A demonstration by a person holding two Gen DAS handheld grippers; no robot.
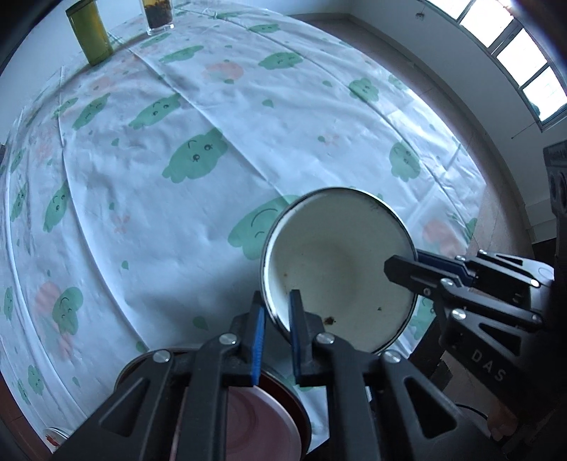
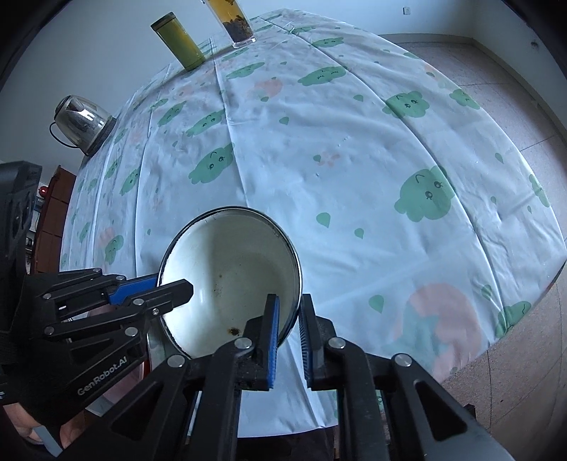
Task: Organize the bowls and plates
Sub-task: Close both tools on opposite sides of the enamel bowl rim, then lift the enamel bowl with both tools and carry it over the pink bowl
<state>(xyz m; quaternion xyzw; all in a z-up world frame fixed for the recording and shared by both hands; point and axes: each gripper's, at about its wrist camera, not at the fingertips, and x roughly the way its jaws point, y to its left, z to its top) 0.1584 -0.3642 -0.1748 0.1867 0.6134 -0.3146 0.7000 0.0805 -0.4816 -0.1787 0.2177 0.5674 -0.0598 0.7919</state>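
You have the white enamel bowl with a dark metal rim (image 1: 336, 269) pinched from both sides: your left gripper (image 1: 277, 321) has its fingers closed on the bowl's left wall, one pad inside and one outside, and your right gripper (image 2: 288, 324) is clamped the same way on the right wall. The bowl sits tilted near the close edge of the tabletop (image 2: 319, 142), which is covered in a pale cloth with green cloud faces. A stack of reddish-brown and pink plates (image 1: 255, 422) lies just under your left gripper. The far cloth is wide open up to the olive-green canister (image 2: 177, 42), glass tumbler (image 2: 237, 25) and glass kettle (image 2: 79, 120).
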